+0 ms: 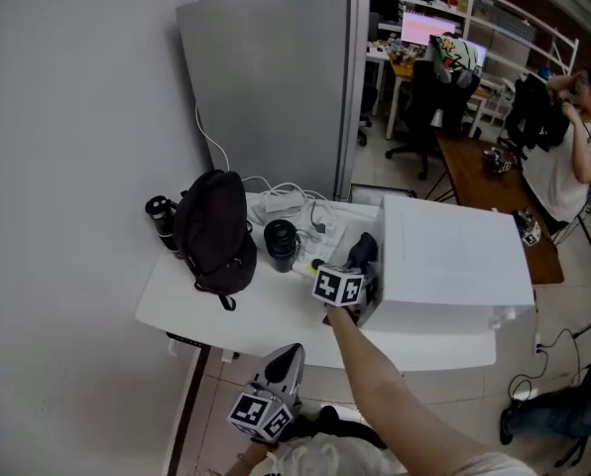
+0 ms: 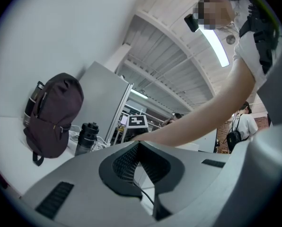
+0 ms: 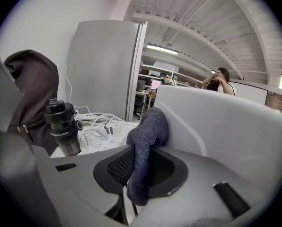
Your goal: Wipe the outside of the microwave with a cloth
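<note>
The white microwave [image 1: 454, 256] stands on the right half of the white table [image 1: 256, 315]. A dark blue cloth [image 1: 363, 250] is pressed against its left side wall. My right gripper [image 1: 359, 268] is shut on that cloth, marker cube toward me. In the right gripper view the cloth [image 3: 148, 134] hangs out between the jaws and its top touches the microwave wall [image 3: 226, 122]. My left gripper [image 1: 294, 351] hangs low in front of the table edge, away from the microwave. In the left gripper view its jaws [image 2: 138, 146] stand closed with nothing between them.
A dark backpack [image 1: 214, 231] leans at the table's left, with a black bottle [image 1: 162, 216] behind it. A black tumbler [image 1: 281, 244] and white cables [image 1: 295, 204] lie left of the microwave. A grey cabinet [image 1: 276, 87] rises behind. A person [image 1: 573, 157] sits far right.
</note>
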Demonstrator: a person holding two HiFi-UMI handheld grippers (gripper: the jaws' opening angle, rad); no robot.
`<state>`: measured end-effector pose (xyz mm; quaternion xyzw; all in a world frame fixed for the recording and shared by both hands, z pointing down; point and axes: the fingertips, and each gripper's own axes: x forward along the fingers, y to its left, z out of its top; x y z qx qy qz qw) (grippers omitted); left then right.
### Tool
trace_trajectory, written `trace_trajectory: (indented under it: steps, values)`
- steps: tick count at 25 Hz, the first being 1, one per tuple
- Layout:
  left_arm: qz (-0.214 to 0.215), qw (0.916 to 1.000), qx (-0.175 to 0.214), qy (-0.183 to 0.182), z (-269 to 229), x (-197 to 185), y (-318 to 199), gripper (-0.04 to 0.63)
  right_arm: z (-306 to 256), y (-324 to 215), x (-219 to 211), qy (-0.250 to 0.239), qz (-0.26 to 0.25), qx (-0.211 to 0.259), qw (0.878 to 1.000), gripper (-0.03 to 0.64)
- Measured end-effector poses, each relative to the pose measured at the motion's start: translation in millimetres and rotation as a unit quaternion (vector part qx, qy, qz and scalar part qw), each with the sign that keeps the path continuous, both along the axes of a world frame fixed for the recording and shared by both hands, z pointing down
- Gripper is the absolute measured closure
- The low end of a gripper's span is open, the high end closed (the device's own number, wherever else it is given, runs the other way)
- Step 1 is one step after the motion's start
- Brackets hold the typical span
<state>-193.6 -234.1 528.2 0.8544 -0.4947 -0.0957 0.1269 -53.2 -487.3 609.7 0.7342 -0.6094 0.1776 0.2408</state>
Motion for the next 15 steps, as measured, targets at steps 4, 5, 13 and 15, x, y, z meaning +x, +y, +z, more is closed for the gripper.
trace_trajectory:
  steps: [4,5,13,15]
  values:
    - [-0.001,1.0000,-0.003,0.008,2.2,-5.4,6.5,0.609,-6.9,37.7,-4.1,-0.020,-0.005,0.029,0.999,0.554]
    - [0.000,1.0000,-0.004,0.008,3.7,-6.7,8.9,0.609,-9.3,47.1,-5.2,-0.024,-0.009,0.036,0.999,0.554]
    - [-0.001,0.9998,-0.011,0.016,7.3,-17.8,22.2,0.609,-3.5,120.3,1.9,-0.022,-0.042,0.052,0.997,0.554]
    - [0.005,0.9999,-0.009,0.013,7.6,-18.6,25.4,0.609,6.8,139.8,7.4,-0.022,-0.042,0.044,0.998,0.554]
